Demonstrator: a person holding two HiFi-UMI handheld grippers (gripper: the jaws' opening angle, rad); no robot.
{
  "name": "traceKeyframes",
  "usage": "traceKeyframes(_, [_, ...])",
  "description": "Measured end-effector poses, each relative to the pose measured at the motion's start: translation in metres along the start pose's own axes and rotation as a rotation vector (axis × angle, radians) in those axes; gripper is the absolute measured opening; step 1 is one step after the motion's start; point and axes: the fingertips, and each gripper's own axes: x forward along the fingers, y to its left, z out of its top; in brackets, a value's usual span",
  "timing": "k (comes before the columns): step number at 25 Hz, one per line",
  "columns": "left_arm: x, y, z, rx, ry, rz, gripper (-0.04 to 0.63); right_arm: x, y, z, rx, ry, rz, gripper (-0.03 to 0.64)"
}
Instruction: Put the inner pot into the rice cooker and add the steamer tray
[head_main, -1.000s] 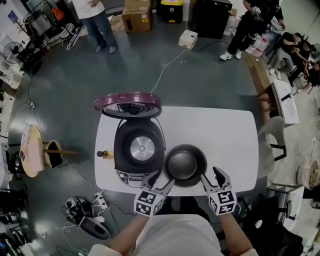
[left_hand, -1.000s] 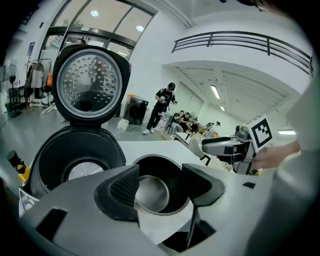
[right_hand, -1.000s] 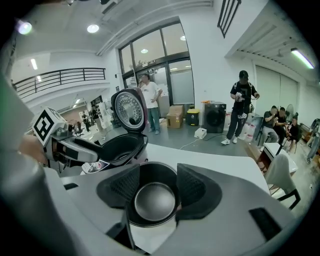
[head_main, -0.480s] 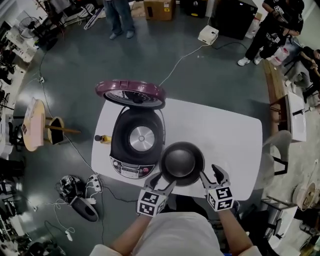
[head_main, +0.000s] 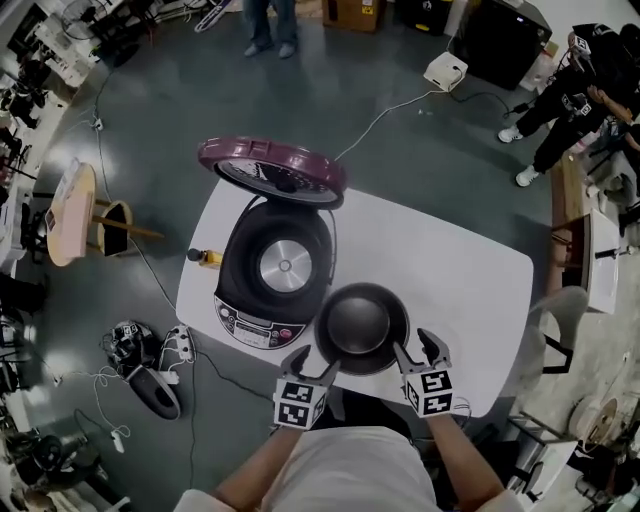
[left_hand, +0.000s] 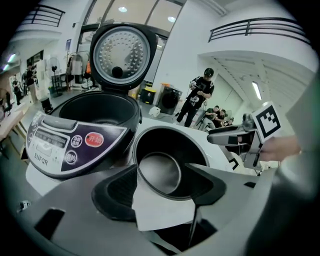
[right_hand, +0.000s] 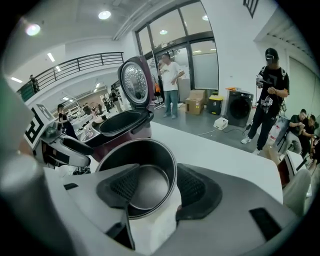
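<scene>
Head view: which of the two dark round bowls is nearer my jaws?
The loose black metal inner pot, standing alone at the near edge; the other is the cavity of the black rice cooker, with its purple lid raised.

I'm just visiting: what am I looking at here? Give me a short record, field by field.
Table: white rectangular table
Cooker: black rice cooker, maroon lid open, cavity empty
Pot: dark round metal inner pot on table, beside cooker
Left claw: open, jaws just widened, pot's rim between them, not gripped
Right claw: open, at pot's rim
Steamer tray: not seen in any view
</scene>
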Motion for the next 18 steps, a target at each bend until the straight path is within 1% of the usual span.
traceKeyframes(4, [0.014,0.009,-0.016,-0.079,0.025,0.027,0.311,0.014,-0.01,-0.01,-0.015,0.036,-0.005,0.25])
traceKeyframes(6, [0.023,0.014,-0.022,-0.105,0.034,0.039,0.311,0.022,-0.015,-0.015,-0.02,0.052,-0.007,0.25])
traceKeyframes(16, [0.059,0.027,-0.038,-0.168,0.051,0.104,0.302,0.061,-0.022,-0.043,-0.03,0.152,0.038,0.249])
traceKeyframes(18, [0.063,0.03,-0.042,-0.185,0.062,0.126,0.285,0.066,-0.023,-0.047,-0.026,0.171,0.041,0.242])
